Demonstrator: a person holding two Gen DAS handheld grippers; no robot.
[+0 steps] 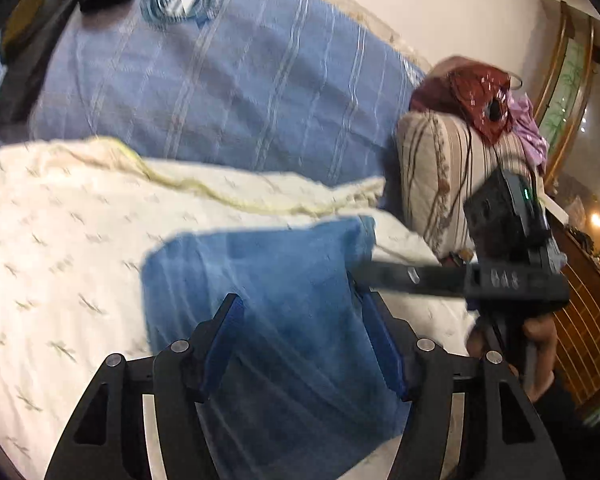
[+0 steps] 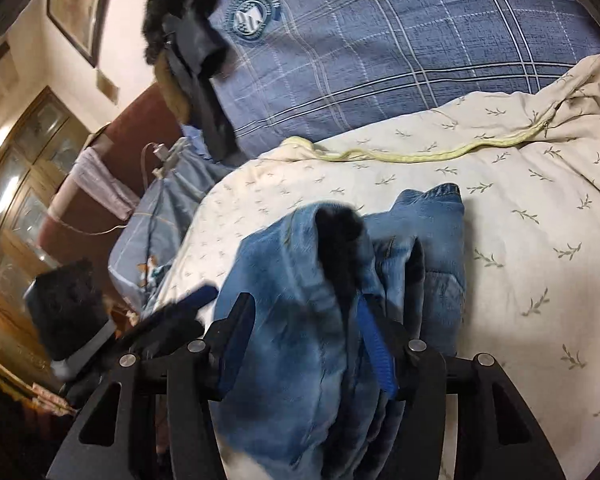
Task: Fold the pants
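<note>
A: Left wrist view: the left gripper [image 1: 302,344] has its jaws spread wide, with the jeans [image 1: 268,320] lying between them on the cream quilt [image 1: 60,240].

B: And the right gripper [image 2: 304,336]?

A: Its jaws are also apart, denim bunched between them (whether they pinch it, I cannot tell).

B: Any writing?

A: Only a round crest [image 2: 252,14] on the blue plaid cover [image 2: 400,60]; its lettering is too small to read.
</note>
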